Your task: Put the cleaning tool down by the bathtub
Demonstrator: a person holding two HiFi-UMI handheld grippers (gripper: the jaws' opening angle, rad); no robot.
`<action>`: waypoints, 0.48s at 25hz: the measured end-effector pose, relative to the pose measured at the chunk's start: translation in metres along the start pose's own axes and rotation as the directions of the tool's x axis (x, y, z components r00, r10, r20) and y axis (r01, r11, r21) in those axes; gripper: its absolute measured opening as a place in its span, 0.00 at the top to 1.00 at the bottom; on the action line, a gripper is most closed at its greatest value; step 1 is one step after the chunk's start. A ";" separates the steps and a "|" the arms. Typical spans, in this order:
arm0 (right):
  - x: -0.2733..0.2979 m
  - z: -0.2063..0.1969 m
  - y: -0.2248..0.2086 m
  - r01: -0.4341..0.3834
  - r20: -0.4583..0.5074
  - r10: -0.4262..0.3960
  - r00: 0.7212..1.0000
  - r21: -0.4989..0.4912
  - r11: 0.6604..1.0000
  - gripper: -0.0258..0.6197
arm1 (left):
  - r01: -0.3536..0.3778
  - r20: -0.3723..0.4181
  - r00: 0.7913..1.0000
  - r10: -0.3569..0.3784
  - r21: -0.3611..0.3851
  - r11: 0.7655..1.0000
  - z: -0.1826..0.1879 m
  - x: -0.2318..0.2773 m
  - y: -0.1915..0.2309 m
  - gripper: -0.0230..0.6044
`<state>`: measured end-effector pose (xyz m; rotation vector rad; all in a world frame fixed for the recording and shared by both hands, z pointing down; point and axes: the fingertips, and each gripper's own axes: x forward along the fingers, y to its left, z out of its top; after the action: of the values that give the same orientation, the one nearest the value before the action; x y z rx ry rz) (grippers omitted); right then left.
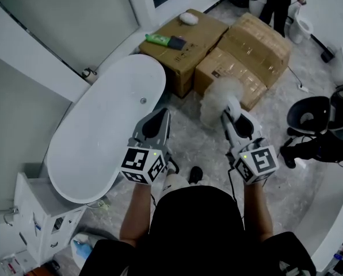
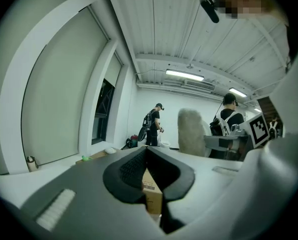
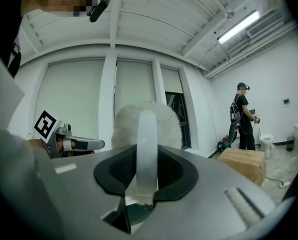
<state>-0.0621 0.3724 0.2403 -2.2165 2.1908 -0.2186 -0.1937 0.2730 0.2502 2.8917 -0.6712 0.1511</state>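
The cleaning tool's (image 3: 147, 134) handle end is hidden inside the right hand-held gripper (image 3: 146, 173).

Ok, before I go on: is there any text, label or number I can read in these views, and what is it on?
Nothing reads clearly.
Cardboard boxes: small dark printed labels, too small to read.
Marker cubes: black-and-white square codes only, no letters.
Green item on one box: any print is too blurred.
Cleaning tool: no print visible.
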 end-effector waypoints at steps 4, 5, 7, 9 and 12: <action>-0.010 -0.001 -0.001 -0.012 0.004 0.012 1.000 0.004 1.000 0.82 | -0.001 -0.010 1.000 0.001 -0.001 1.000 -0.004 -0.002 -0.011 0.96; -0.013 -0.002 -0.002 -0.014 0.002 0.014 1.000 0.002 1.000 0.82 | -0.001 -0.012 1.000 0.001 0.000 1.000 -0.004 -0.001 -0.013 0.96; -0.016 -0.002 -0.005 -0.014 0.003 0.014 1.000 0.005 1.000 0.82 | -0.002 -0.015 1.000 0.002 0.004 1.000 -0.005 -0.001 -0.017 0.96; -0.018 -0.003 -0.007 -0.009 0.002 0.009 1.000 0.012 1.000 0.82 | -0.003 -0.019 1.000 0.003 0.007 1.000 -0.006 -0.001 -0.019 0.96; -0.019 -0.004 -0.011 0.003 0.001 -0.003 1.000 0.022 1.000 0.82 | -0.003 -0.029 1.000 0.003 0.009 1.000 -0.009 -0.001 -0.021 0.96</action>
<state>-0.0521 0.3920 0.2442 -2.2089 2.1737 -0.2400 -0.1858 0.2937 0.2564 2.8909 -0.6716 0.1968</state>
